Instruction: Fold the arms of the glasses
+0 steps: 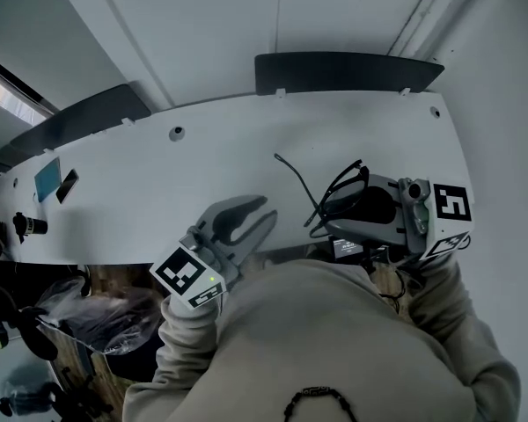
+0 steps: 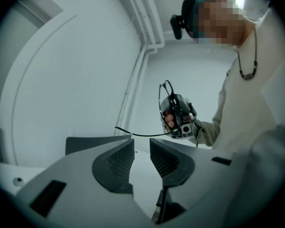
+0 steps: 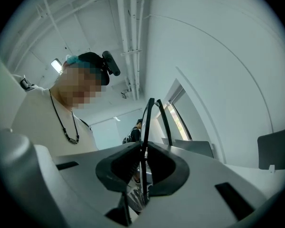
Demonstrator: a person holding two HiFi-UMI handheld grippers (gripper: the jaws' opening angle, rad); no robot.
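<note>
Fingers (image 2: 116, 163) of the left gripper (image 2: 141, 147) are seen spread, with nothing between them. The glasses (image 1: 345, 181) are pinched at the front frame by the fingers of the right gripper (image 3: 143, 151). One unfolded arm (image 1: 290, 174) is stretched out from the right fingers, and its long axis is laid crosswise just beyond the left fingertips. The left gripper is judged the nearer one, so the arm could be pushed inward toward the frame.
</note>
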